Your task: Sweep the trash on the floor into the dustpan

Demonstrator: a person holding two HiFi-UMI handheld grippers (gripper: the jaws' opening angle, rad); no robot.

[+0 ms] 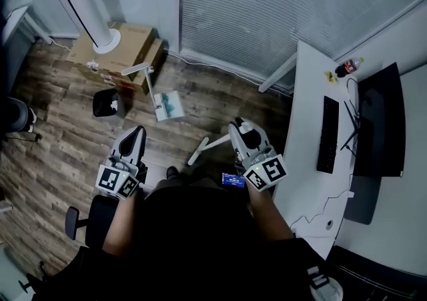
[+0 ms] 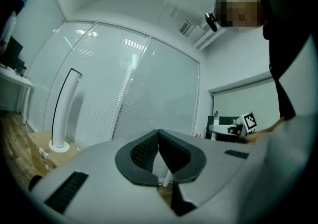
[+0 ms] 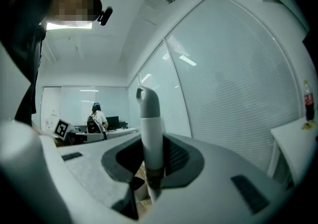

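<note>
right gripper (image 3: 151,156) is clenched on the broom handle (image 3: 148,118), which sticks up between the jaws with its hang loop on top. left gripper (image 2: 159,141) has its jaws pressed together and nothing in them that i can see, just a thin white rod showing past them.

the dustpan (image 1: 167,105) sits on the floor well out from the desk (image 1: 307,93), off its left edge and roughly level with the far left corner. its long handle leans toward the cardboard box (image 1: 127,43). something teal lies on it, can't tell what, and i can't pick out any loose trash on the wood floor from up here.

my take: the broom is near the desk's left edge, well apart from the pan, so walk it over first. then short low strokes toward the pan's mouth. i'd put the free left gripper on the pan's handle to pin the lip down so bits don't slip under. mind the black bin (image 1: 107,103) near it.
</note>
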